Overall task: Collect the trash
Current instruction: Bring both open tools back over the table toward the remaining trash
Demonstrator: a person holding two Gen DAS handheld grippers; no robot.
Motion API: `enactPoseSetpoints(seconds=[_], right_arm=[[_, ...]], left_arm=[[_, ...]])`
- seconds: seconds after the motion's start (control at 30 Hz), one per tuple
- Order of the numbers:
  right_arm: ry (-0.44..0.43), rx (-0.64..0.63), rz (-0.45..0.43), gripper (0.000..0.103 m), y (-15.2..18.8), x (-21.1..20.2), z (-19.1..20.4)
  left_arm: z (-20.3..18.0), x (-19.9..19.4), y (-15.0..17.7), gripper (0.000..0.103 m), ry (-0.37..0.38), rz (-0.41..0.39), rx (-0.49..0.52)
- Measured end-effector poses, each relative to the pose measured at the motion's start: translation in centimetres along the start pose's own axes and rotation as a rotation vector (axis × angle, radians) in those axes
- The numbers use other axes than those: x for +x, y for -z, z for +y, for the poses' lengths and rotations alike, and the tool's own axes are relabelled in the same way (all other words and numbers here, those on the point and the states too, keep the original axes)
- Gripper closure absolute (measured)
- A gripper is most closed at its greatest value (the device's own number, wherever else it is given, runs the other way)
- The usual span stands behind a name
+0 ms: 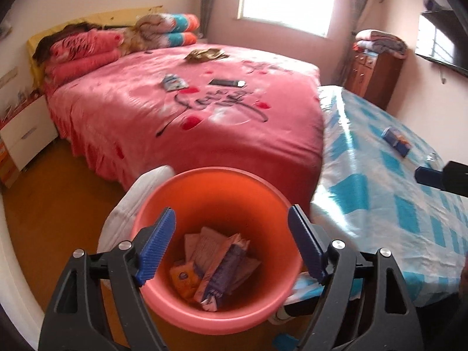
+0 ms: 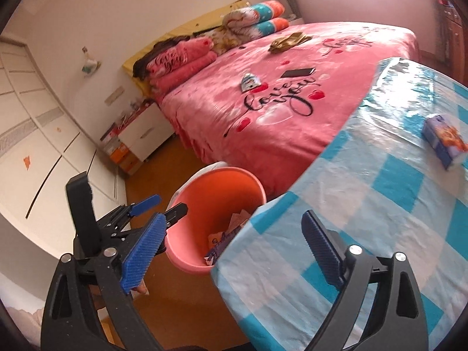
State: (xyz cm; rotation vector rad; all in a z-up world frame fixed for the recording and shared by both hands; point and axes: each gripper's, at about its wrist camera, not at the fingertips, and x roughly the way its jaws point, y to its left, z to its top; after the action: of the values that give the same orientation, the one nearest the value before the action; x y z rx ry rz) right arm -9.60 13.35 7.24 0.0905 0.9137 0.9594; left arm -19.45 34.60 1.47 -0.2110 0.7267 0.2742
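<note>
On my left gripper I see two black plastic arms, each a broad triangular frame with a cut-out window, running in from 7 and 5 o'clock. Each arm carries two round silver bolt heads near its tip. The fingers end in bright blue pads with fine ridges across their inner faces. My right gripper is built the same: speckled black arms, silver bolts, ribbed blue pads, the one at 4 o'clock a darker navy. From the right wrist camera the left gripper shows at 9 o'clock as black linkages with small screws and blue tips.
</note>
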Motion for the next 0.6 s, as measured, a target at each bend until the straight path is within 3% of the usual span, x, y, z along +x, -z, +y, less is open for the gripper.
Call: enactPoseSetpoints(seconds=[0.23, 0.6], right_arm=[[-0.011, 0.045, -0.081, 0.007, 1.0, -2.5, -2.3], [0.036, 0.123, -0.165, 0.005, 2.7, -6.2, -5.8]], left_arm=[[-3.6, -1.5, -0.6, 0.022, 0.067, -0.071, 0.084], [-8.6, -2.7, -1.2, 0.022, 0.073, -0.063, 0.19]])
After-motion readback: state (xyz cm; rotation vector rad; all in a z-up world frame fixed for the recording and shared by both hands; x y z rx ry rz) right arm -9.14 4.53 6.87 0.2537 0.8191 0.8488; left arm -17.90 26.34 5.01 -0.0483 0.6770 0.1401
